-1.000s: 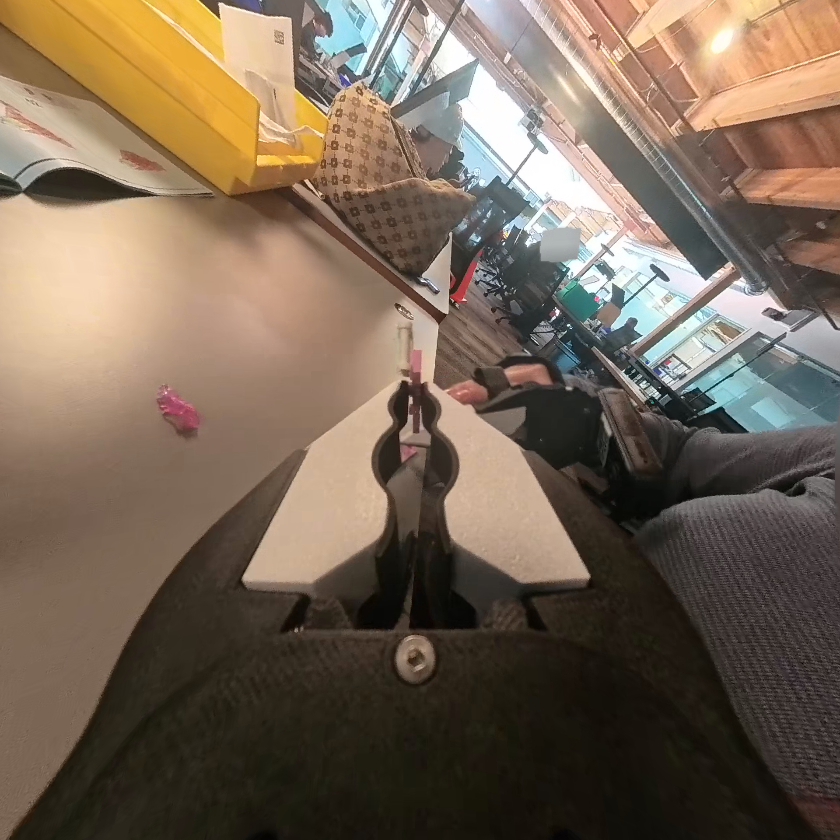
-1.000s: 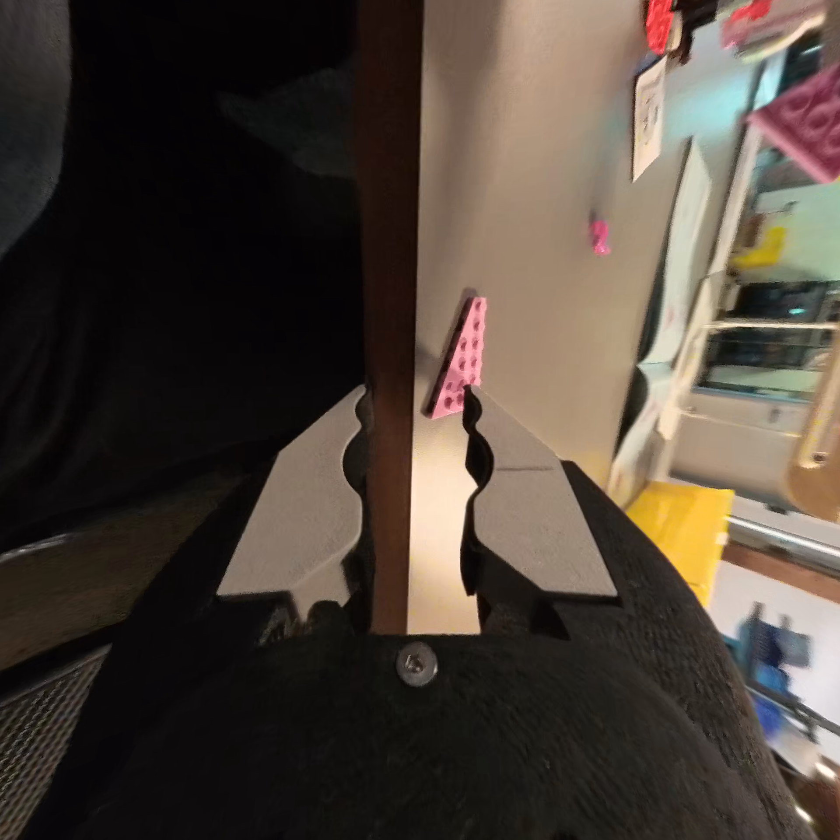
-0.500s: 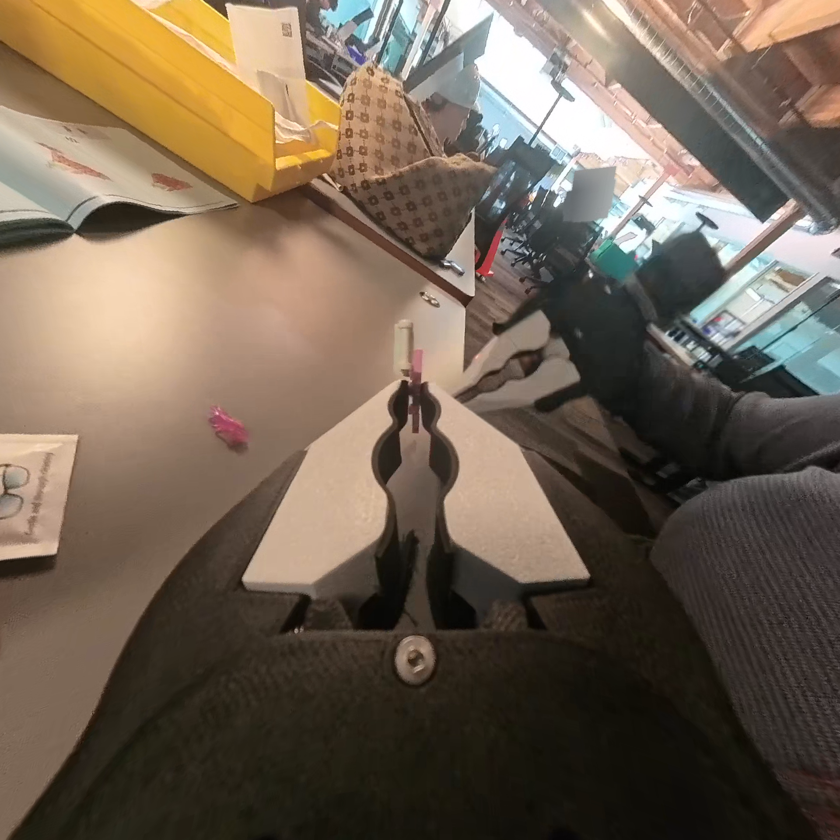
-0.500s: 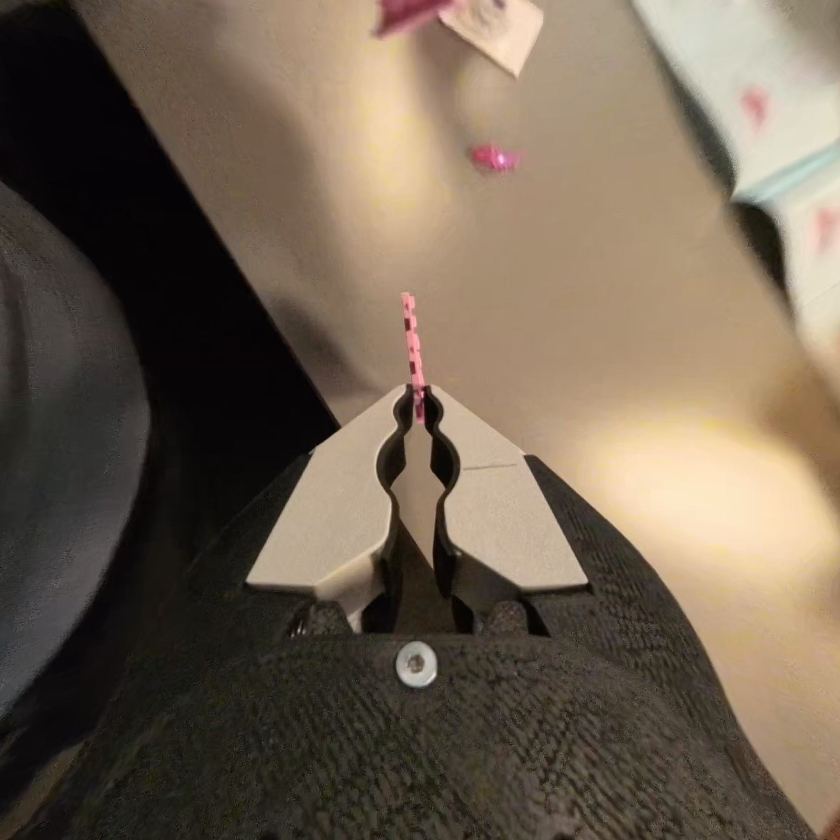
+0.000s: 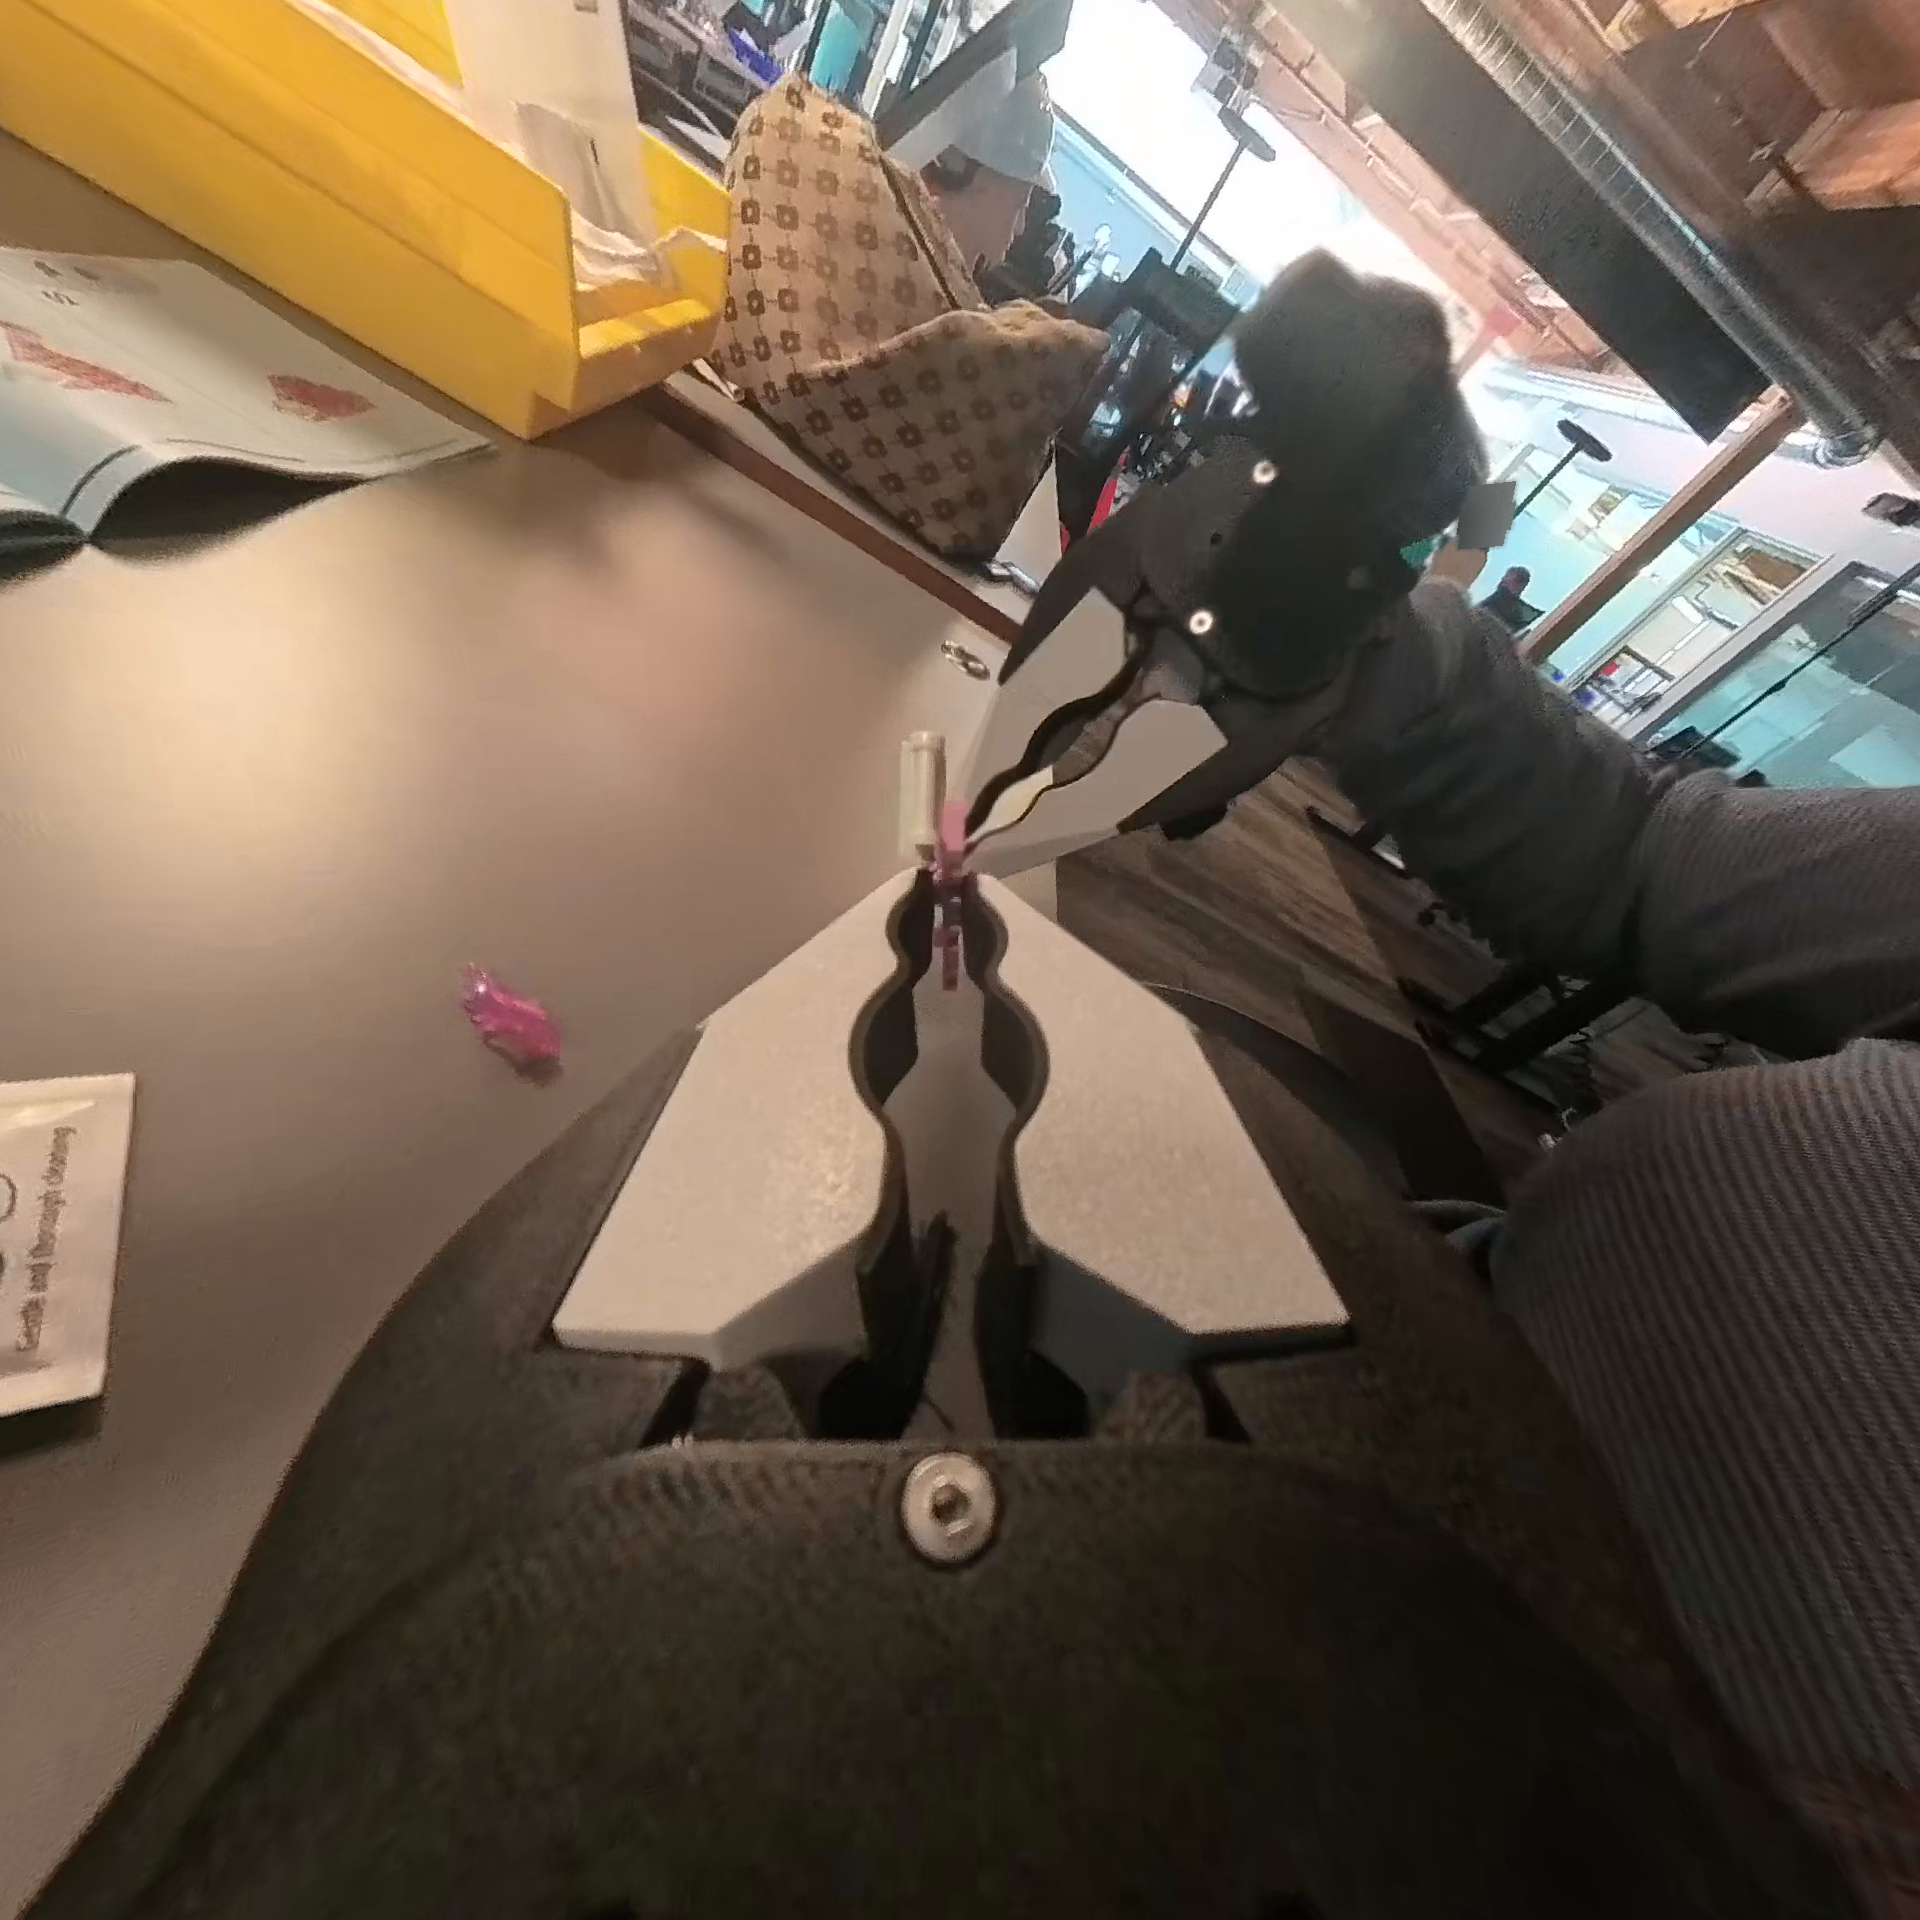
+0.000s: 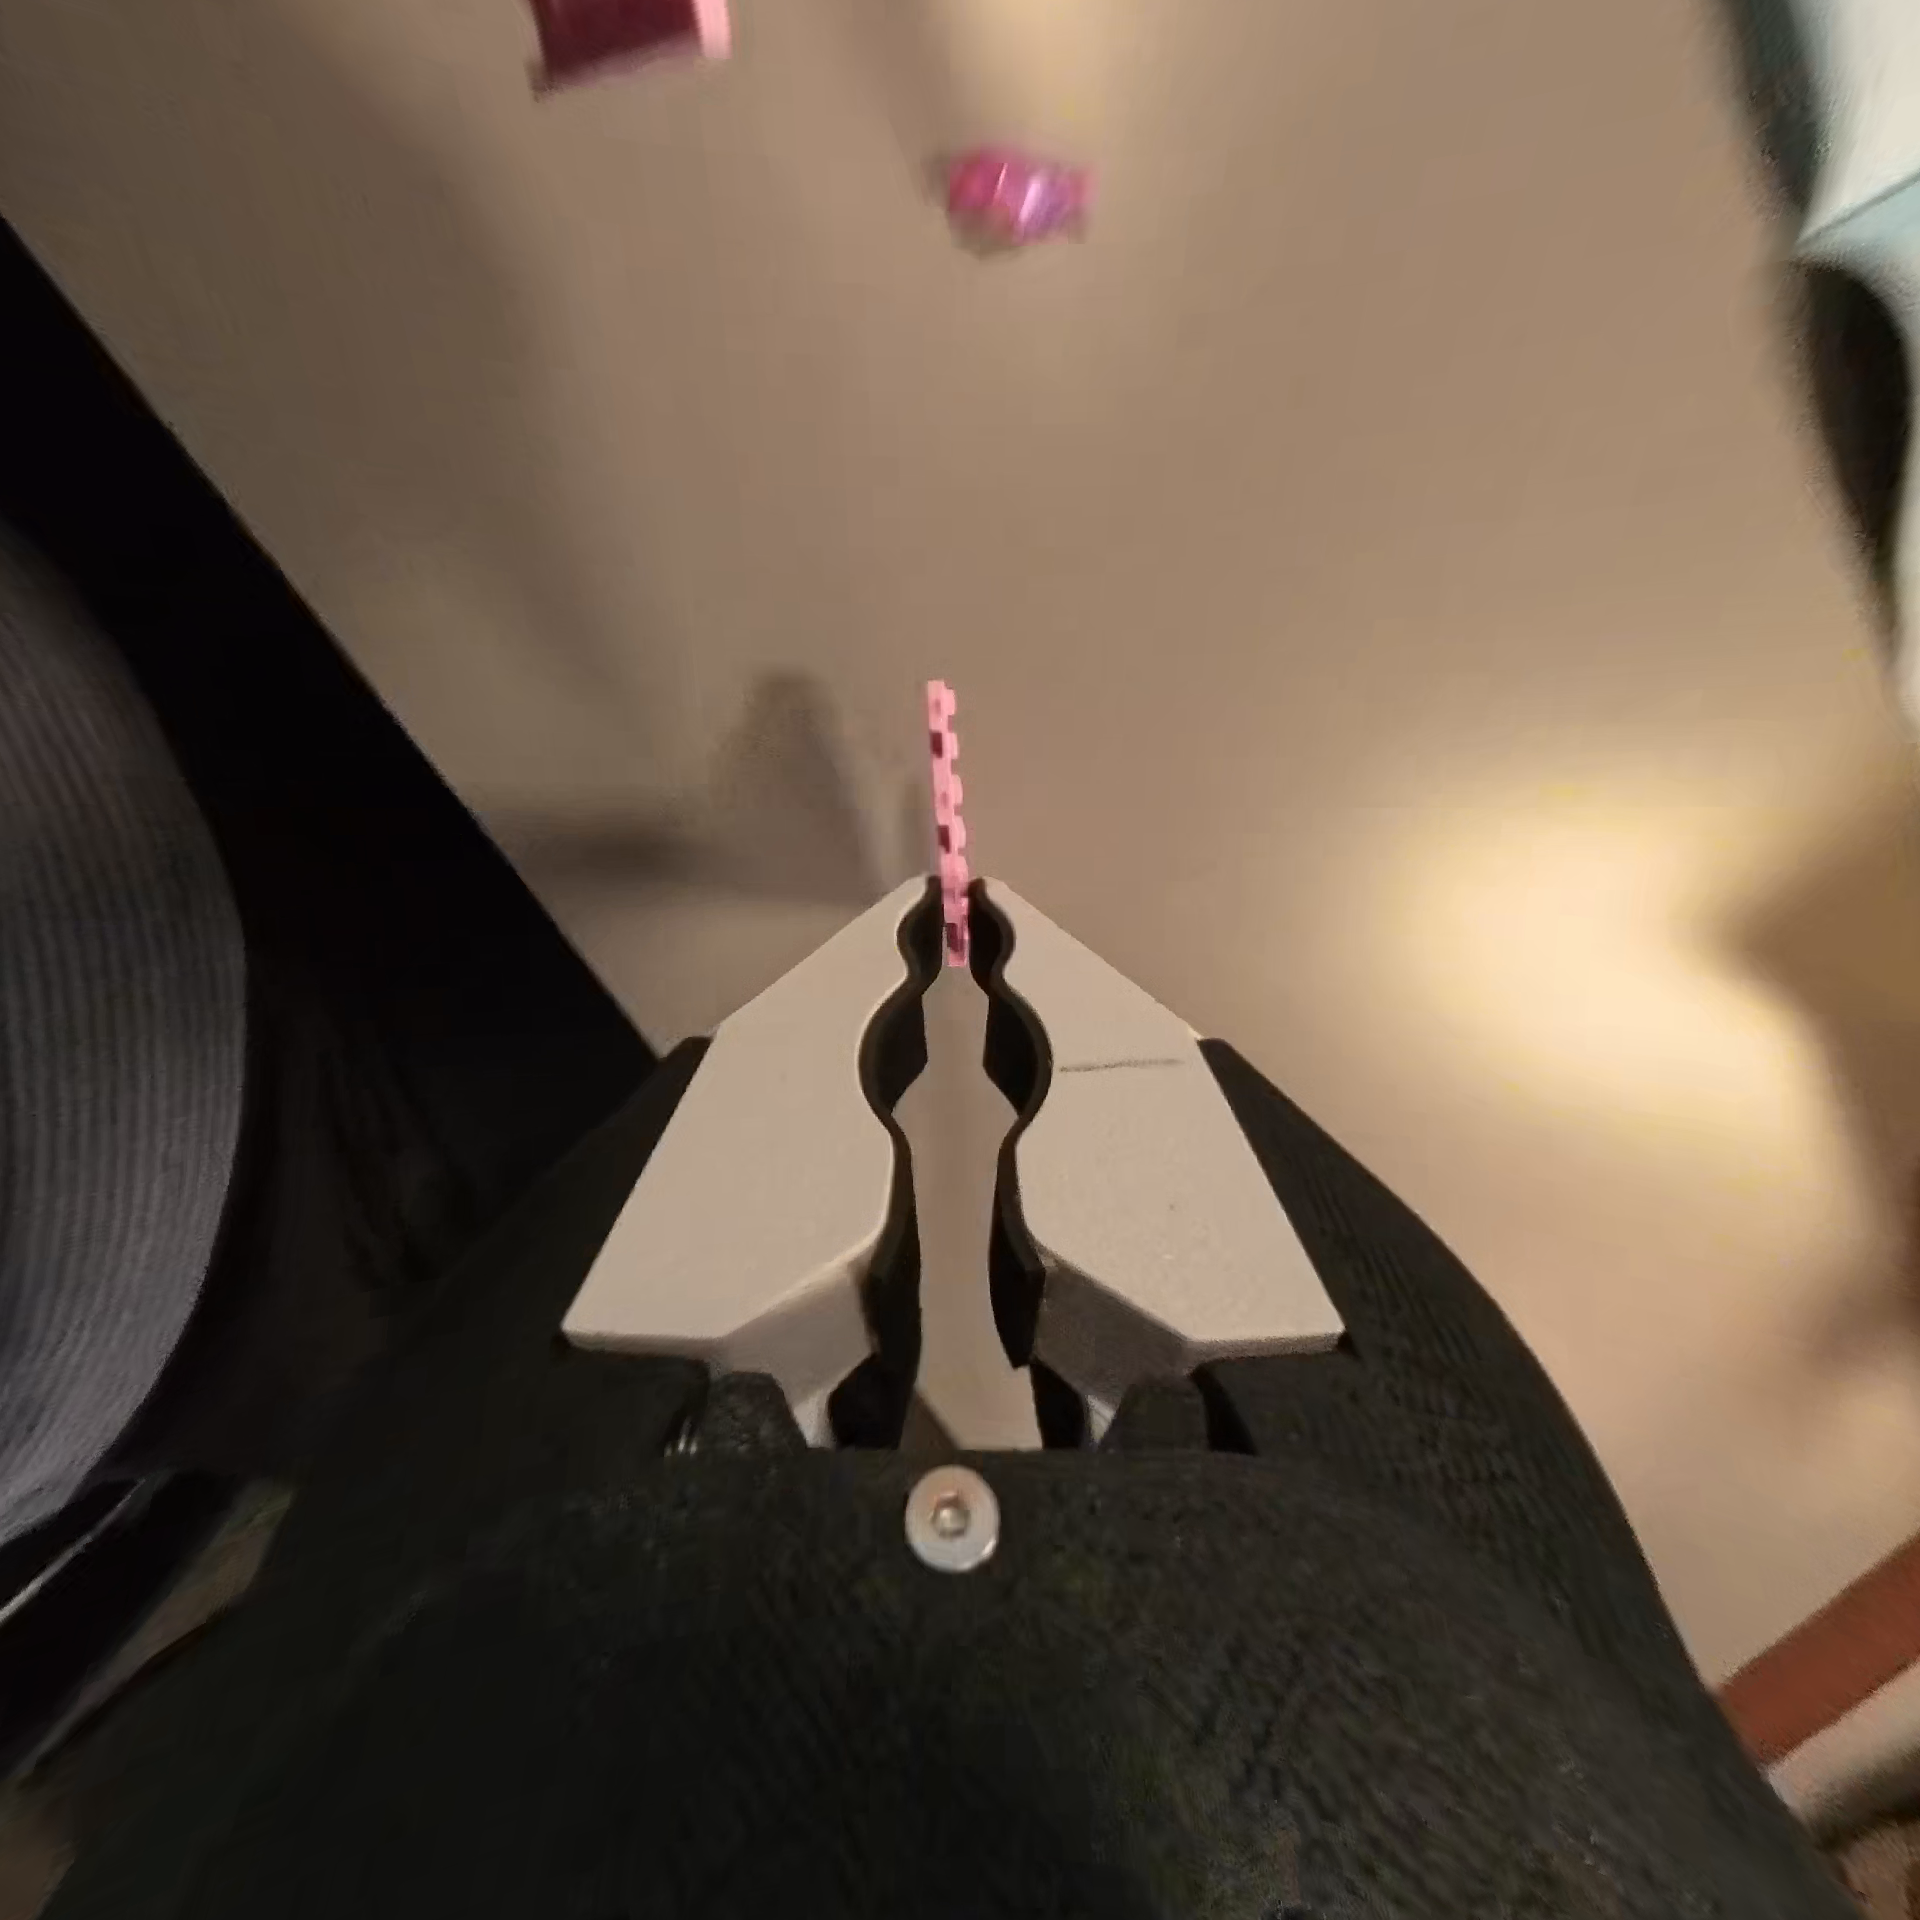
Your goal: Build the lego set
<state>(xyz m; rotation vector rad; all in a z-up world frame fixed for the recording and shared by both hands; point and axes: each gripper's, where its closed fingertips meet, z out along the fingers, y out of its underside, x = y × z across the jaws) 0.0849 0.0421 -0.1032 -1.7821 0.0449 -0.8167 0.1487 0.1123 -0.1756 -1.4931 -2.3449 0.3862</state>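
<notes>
Pink studded plate [image 6: 948, 790] stands edge-on, pinched between right tongs [image 6: 951, 888].

Your left gripper [image 5: 951, 891] clamps a thin pink studded plate [image 5: 948, 940] edge-on, both pads pressing its faces; a pale whitish cylinder [image 5: 918, 795] stands at the plate's far end. Your right gripper [image 6: 951, 894] pinches a second pink studded plate [image 6: 948, 790], seen edge-on and projecting forward past the fingertips, above the tan table [image 6: 1351, 520]. A small magenta translucent piece [image 5: 509, 1016] lies loose on the table, near both grippers.
</notes>
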